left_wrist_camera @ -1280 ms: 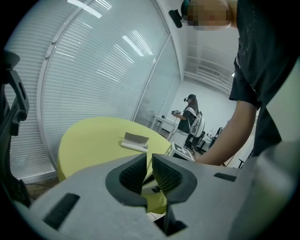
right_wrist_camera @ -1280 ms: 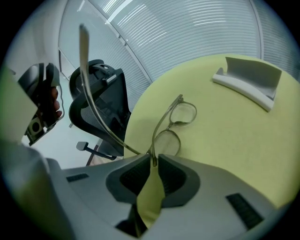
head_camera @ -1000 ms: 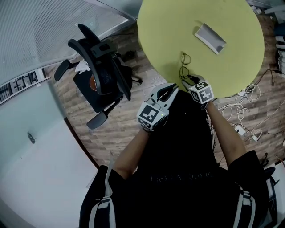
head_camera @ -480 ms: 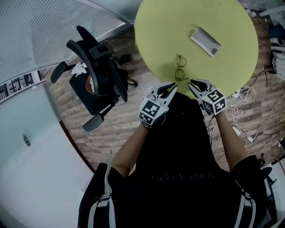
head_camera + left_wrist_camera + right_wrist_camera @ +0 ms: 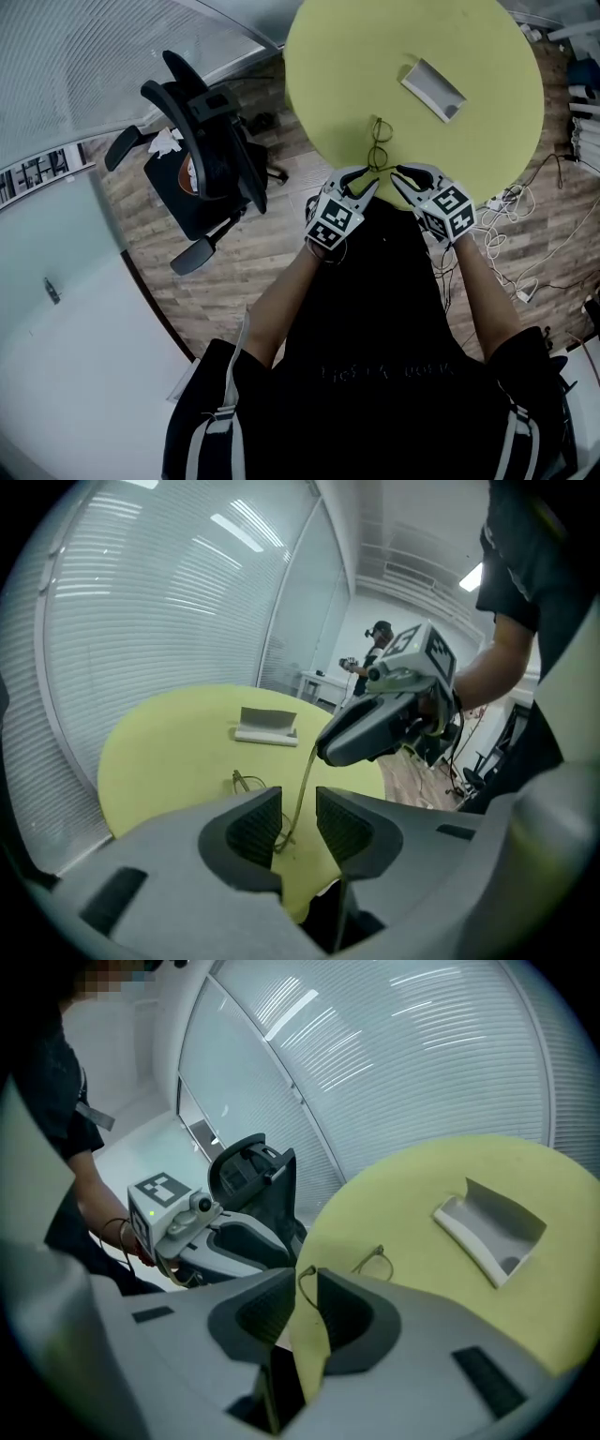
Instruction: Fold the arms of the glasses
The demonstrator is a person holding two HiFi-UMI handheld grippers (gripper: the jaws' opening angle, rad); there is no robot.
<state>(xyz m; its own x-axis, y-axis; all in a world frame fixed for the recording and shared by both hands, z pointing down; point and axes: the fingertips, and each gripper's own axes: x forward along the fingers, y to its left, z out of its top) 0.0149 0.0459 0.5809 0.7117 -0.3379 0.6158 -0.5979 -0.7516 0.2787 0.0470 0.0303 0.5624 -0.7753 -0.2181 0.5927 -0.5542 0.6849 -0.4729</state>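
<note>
Glasses (image 5: 378, 148) lie on yellow table (image 5: 450, 37), near edge by person. Right gripper (image 5: 401, 174): jaws just closing, pinching hooked end of one arm. Left gripper (image 5: 364, 184): jaws apart, thin arm running between pads (image 5: 255, 829), not pinched.
</note>
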